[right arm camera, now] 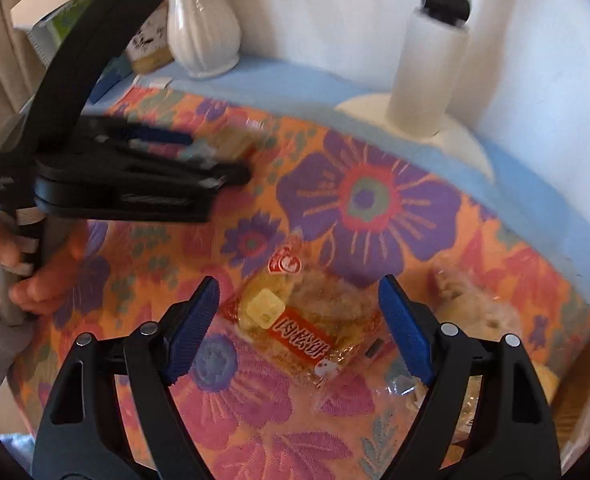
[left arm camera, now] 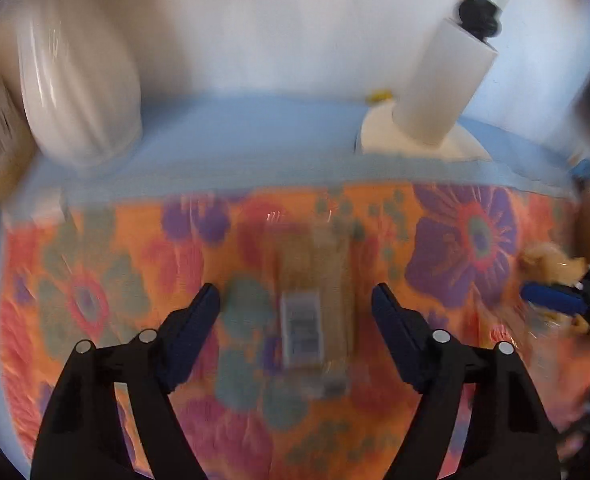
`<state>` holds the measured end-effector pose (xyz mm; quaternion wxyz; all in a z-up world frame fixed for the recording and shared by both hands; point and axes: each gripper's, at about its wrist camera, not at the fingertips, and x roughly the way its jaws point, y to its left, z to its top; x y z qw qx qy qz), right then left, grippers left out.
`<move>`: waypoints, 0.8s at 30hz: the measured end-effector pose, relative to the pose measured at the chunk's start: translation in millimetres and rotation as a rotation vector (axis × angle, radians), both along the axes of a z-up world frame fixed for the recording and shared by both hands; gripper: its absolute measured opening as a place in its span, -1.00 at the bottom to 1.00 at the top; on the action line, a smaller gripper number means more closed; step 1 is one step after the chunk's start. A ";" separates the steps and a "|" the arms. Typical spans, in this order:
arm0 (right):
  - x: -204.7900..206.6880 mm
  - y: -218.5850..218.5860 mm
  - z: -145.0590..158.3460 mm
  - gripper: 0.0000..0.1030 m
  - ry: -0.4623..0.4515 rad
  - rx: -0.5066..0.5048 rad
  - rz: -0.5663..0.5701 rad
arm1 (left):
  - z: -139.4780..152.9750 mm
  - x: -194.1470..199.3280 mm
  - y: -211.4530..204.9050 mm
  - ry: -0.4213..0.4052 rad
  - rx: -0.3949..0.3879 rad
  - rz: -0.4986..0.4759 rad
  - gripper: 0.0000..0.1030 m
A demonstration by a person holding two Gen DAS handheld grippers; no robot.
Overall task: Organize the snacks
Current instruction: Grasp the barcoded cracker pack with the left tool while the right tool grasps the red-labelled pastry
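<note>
Although the snacks were meant to be organized, little sorting could be judged done: the packets were seen scattered loose on the flowered cloth [right arm camera: 375, 200] that covered the bench, and no container or tidy row could be made out in either view.

In the left wrist view, a clear packet of pale brown biscuits with a white label [left arm camera: 315, 300] was seen lying flat on the cloth, framed between the two fingers of the left gripper [left arm camera: 295, 300]. Its jaws were spread wide, with cloth visible on either side of the packet, and nothing was held. Whether the tips touched the cloth could not be told, the view being blurred.

In the right wrist view, a clear packet with a red band and a yellow square printed on it [right arm camera: 299, 324] was seen lying at a slant between the fingers of the right gripper [right arm camera: 299, 292]. Those jaws too were wide apart and empty, the packet untouched as far as could be told. More pale snacks in clear wrap [right arm camera: 479, 304] lay just beside it toward the right edge, still ungathered.

A white ribbed vase [right arm camera: 203, 32] and a white lamp base [right arm camera: 415, 120] stood at the back of the bench. Nearly all of the task was judged to remain.
</note>
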<state>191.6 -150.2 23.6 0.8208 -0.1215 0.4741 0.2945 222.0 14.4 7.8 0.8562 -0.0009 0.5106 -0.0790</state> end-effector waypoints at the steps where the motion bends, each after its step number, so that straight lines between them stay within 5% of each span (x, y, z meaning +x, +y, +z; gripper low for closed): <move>1: -2.5 -2.4 1.5 0.61 0.020 0.012 0.017 | -0.9 -0.4 -4.8 -0.002 0.023 -0.008 0.32; 4: -18.8 -4.7 2.0 0.62 0.111 0.024 0.058 | 2.6 -11.8 -15.3 -0.023 0.081 -0.046 -0.27; 8: -53.5 1.4 -4.8 0.91 0.282 0.034 0.096 | 11.2 -48.3 -4.0 0.021 0.033 -0.107 -0.35; 14: -113.7 -5.5 8.2 0.94 0.357 0.129 0.171 | 16.8 -144.8 -1.5 0.063 -0.001 -0.286 -0.29; 18: -144.7 -6.7 6.0 0.94 0.198 -0.009 0.089 | 13.4 -169.4 1.8 0.019 0.025 -0.270 0.29; 24: -133.2 -27.8 -6.0 0.94 0.156 0.068 -0.088 | -4.7 -179.0 -8.6 -0.098 0.081 -0.212 0.32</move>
